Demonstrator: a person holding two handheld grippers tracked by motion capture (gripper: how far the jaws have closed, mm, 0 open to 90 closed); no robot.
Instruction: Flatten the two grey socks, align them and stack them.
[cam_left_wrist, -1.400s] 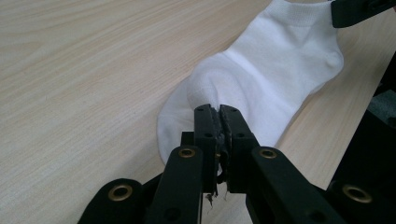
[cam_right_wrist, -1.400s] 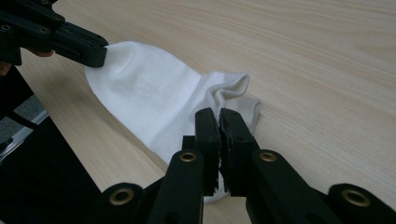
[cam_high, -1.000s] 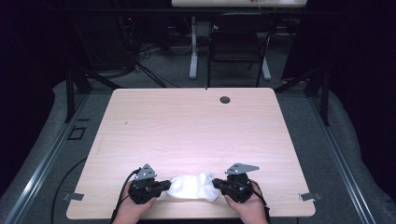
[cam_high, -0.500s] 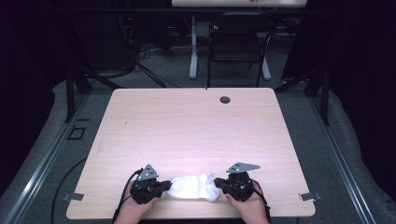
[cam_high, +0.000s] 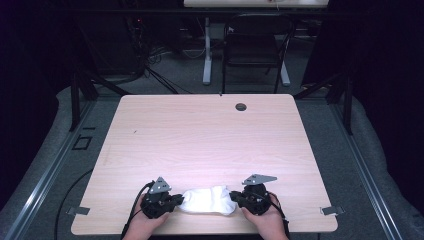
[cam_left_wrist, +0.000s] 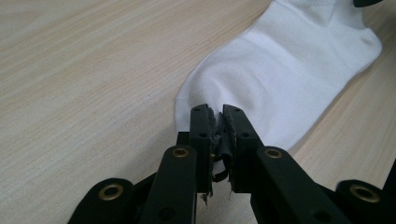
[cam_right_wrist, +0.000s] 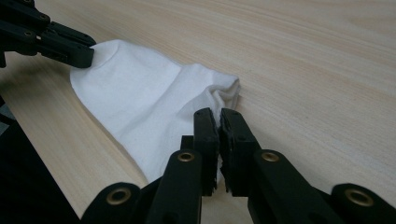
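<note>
A white sock (cam_high: 207, 200) lies flat near the table's front edge, stretched between my two grippers. My left gripper (cam_high: 176, 201) pinches the sock's (cam_left_wrist: 280, 74) rounded end; its jaws (cam_left_wrist: 216, 112) have just been opening a little and show a thin gap, with the cloth still puckered between the tips. On the other side, my right gripper (cam_high: 235, 200) is shut on the bunched end of the sock (cam_right_wrist: 140, 102), the cloth gathered at its tips (cam_right_wrist: 218, 114). The left gripper (cam_right_wrist: 84, 53) also appears at the sock's far end in the right gripper view.
The light wooden table (cam_high: 200, 135) has a dark round cable hole (cam_high: 241, 106) near its far edge. A black chair (cam_high: 255, 40) and desk legs stand behind the table. The front table edge (cam_high: 205, 233) runs just below both hands.
</note>
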